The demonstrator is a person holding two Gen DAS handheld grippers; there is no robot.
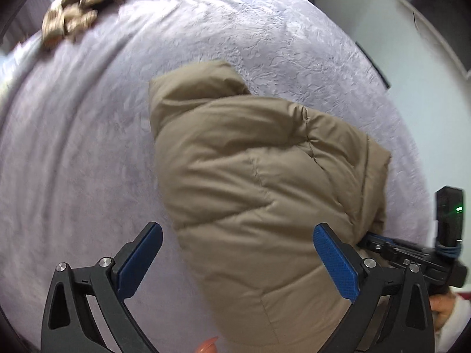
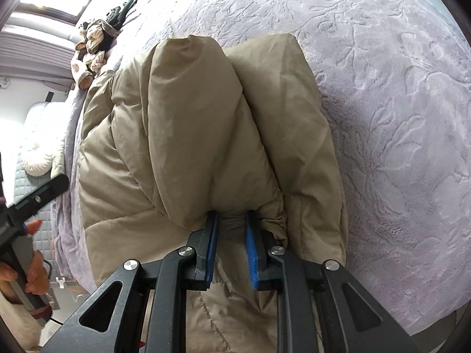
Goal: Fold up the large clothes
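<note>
left wrist cam high over bed (image 1: 88, 147), right wrist cam close in; both share jacket (image 1: 250, 191)

Your left tool (image 1: 238, 261) has black linkage arms, silver pivot screws and blue textured pads (image 1: 335, 264). Right tool (image 2: 231, 247) looks the same: black frame, blue pads, silver screws. Your left hand (image 2: 32, 276) shows bare skin and orange-painted nails around a grey handle.
</note>
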